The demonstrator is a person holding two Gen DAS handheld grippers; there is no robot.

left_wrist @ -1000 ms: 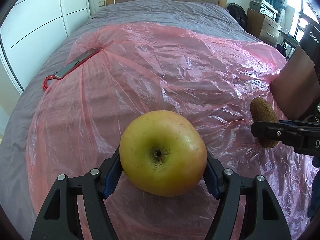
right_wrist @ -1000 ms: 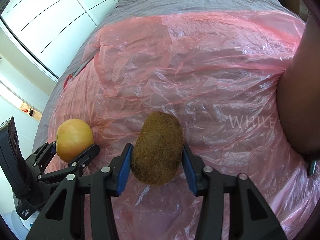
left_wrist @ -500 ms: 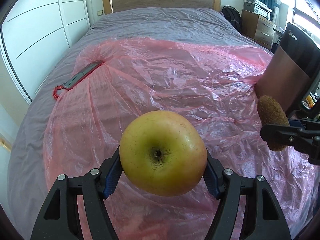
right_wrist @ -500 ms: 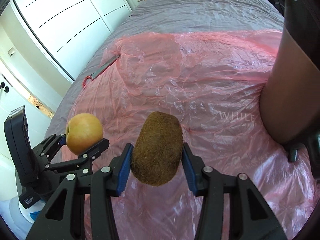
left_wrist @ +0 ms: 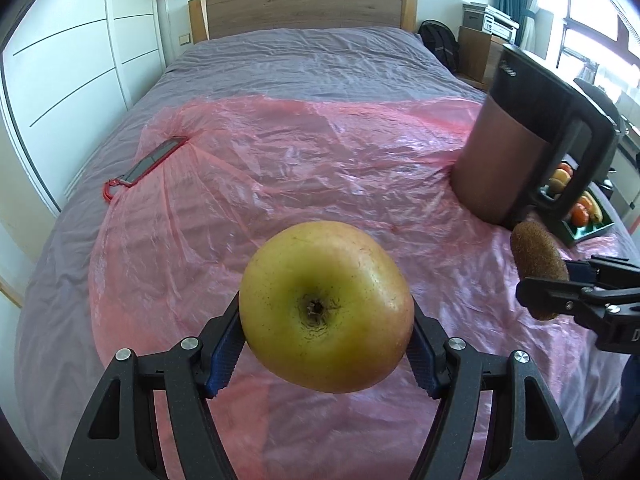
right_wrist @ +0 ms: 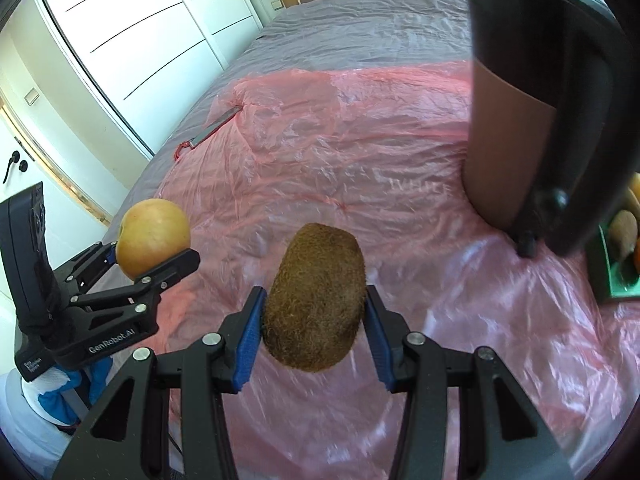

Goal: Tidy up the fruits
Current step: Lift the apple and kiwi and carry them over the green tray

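Note:
My left gripper (left_wrist: 326,350) is shut on a yellow-green apple (left_wrist: 326,306) and holds it above the pink plastic sheet (left_wrist: 300,168) on the bed. My right gripper (right_wrist: 314,322) is shut on a brown kiwi (right_wrist: 316,296), also held above the sheet. In the left wrist view the kiwi (left_wrist: 538,268) shows at the right. In the right wrist view the apple (right_wrist: 154,236) shows at the left. A green tray (left_wrist: 592,230) with several fruits sits at the far right, behind a kettle.
A tall copper and black kettle (left_wrist: 516,148) stands on the sheet's right side, in front of the tray. A red-cased phone (left_wrist: 148,162) lies at the sheet's left edge. White wardrobe doors (right_wrist: 132,40) run along the left. A wooden headboard (left_wrist: 300,10) is at the far end.
Both grippers have risen and pulled back with their fruits. The kettle's handle and the fruit tray have come into view on the right.

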